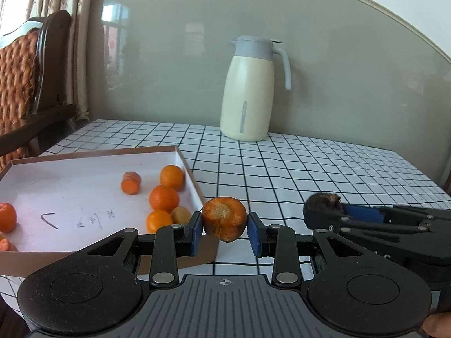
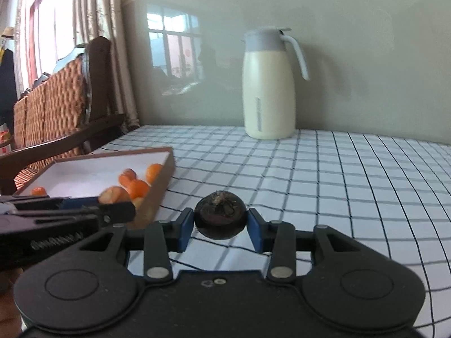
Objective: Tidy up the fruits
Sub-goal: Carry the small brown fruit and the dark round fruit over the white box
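In the left wrist view, the box [image 1: 180,155] runs off the left edge, and one orange fruit [image 1: 7,217] there is cut in half. The left claw [image 1: 224,232] hides the box's near corner. The writing [image 1: 81,219] inside is too small to read.

— Where is there room?
— The checked table [image 1: 324,169] lies bare to the right and middle.
— Obstacles?
— The jug [image 1: 249,90] far back, the tray's wall [image 1: 191,177] left, oranges [image 1: 165,197] crowding its near right corner.
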Motion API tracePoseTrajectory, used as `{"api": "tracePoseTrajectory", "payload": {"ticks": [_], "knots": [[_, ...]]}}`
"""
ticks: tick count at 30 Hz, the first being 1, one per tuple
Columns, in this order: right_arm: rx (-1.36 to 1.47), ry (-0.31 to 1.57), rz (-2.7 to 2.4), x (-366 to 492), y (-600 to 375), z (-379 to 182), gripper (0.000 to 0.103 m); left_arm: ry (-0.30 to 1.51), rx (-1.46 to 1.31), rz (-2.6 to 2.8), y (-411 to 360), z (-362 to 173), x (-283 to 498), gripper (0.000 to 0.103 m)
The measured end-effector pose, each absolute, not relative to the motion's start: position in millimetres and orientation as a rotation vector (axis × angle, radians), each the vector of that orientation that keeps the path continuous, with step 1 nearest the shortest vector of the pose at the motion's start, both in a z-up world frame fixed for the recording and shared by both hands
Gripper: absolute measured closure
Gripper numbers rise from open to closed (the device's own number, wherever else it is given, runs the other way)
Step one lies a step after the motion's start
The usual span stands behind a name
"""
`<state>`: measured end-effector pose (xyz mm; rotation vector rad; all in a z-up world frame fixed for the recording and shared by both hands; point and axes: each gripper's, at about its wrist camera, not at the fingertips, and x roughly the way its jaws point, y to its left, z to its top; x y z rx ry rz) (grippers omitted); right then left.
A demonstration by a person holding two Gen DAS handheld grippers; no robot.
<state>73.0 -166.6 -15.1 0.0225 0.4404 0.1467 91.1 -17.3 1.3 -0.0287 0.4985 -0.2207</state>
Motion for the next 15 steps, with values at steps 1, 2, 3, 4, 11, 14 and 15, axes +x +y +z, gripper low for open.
{"api": "tracePoseTrajectory", "payload": {"ticks": [1, 2, 3, 4, 11, 14, 15], "knots": [[0.016, 0.432, 0.154, 73.0, -162.6, -13.5, 0.070, 0.494, -0.032, -0.216, -14.4, 1.8, 90.8, 0.068], [0.014, 0.425, 0.162, 73.4, -159.4, -12.0, 0.070, 0.491, -0.033, -0.213, -12.5, 2.6, 90.5, 0.068], [0.013, 0.417, 0.171, 74.1, -155.9, -10.5, 0.070, 0.486, -0.034, -0.209, -11.5, 3.0, 89.8, 0.068], [0.011, 0.411, 0.178, 75.2, -152.6, -9.5, 0.070, 0.479, -0.035, -0.201, -8.3, 4.3, 89.3, 0.069], [0.026, 0.380, 0.213, 82.4, -135.1, -5.6, 0.070, 0.443, -0.054, -0.150, 16.1, 13.3, 90.1, 0.069], [0.042, 0.355, 0.228, 84.2, -129.1, -1.5, 0.070, 0.422, -0.060, -0.116, 29.5, 18.2, 90.8, 0.068], [0.049, 0.345, 0.236, 85.2, -127.1, -0.2, 0.070, 0.415, -0.064, -0.103, 34.4, 19.6, 91.9, 0.068]]}}
